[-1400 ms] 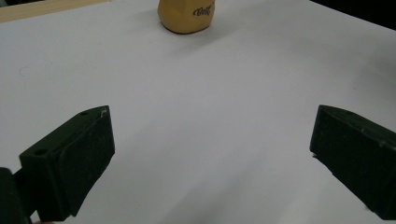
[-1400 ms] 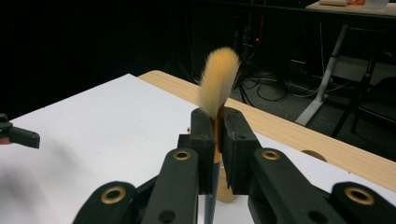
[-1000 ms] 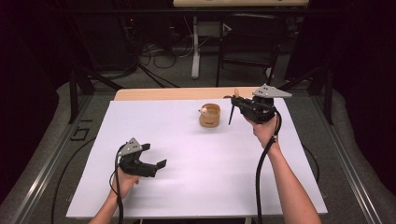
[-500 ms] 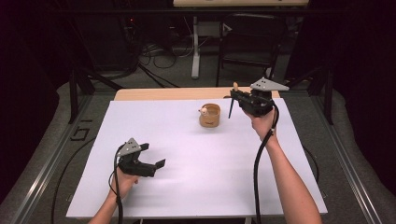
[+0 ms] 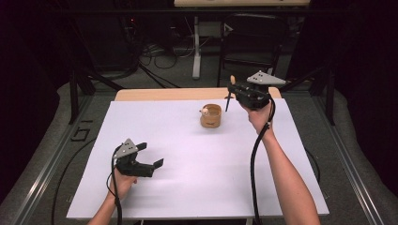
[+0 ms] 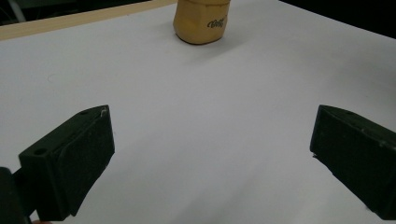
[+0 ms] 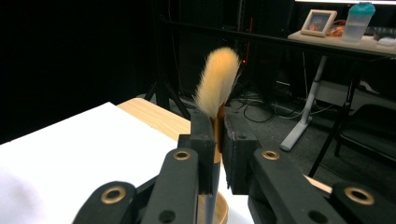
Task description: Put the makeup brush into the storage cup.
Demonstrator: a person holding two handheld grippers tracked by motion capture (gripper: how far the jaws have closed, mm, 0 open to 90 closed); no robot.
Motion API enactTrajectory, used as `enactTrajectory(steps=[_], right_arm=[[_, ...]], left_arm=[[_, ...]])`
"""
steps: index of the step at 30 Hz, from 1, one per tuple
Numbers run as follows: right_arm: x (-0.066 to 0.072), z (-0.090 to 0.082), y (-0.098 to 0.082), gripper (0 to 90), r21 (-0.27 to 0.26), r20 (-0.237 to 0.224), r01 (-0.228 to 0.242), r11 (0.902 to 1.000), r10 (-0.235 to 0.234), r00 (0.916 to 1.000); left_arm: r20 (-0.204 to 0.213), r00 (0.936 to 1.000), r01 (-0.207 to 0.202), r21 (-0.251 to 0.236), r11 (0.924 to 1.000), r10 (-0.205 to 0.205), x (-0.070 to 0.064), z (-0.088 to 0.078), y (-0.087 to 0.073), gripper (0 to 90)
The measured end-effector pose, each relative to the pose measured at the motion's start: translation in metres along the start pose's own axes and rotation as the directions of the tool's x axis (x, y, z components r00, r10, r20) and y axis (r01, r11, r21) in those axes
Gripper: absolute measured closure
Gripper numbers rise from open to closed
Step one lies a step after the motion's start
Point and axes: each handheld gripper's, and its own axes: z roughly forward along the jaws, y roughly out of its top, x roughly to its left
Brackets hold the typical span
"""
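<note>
brush lifted beside the cup, bristles up

i am holding the right gripper (image 5: 231, 93) above the far right part of the table (image 5: 178, 187), its jaws clamped together on the handle of a brush (image 7: 216, 84). in the right gripper view the pale bristle tuft is standing upright above the jaws, and the dark handle is running down between them toward the rim of the cup (image 5: 211, 116) below. compared with the high view a second ago, i am carrying this gripper slightly higher and further toward the far edge, so the brush is now hanging just beside the cup rather than over it. a second pale item is resting inside the cup; what it is i cannot tell. i am keeping the left gripper (image 5: 152, 164) low over the near left of the white sheet, jaws wide apart and holding nothing, unchanged in place. i am judging that the brush is either being drawn clear of the cup or being lined up to drop in handle first.
</note>
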Motion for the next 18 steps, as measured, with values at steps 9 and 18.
enactTrajectory(steps=[9,18], right_arm=[[0.001,0.014,0.007,84.3,-0.014,-0.009,0.018,0.9997,-0.018,0.9998],[0.004,0.029,0.008,84.3,-0.002,-0.015,0.042,0.9991,-0.042,0.9990]], left_arm=[[0.007,0.9999,-0.009,-0.009,0.9999,0.010,-0.002,0.000,0.001,0.0],[0.010,0.9999,-0.010,-0.009,0.9999,0.010,-0.003,0.000,0.001,0.0]])
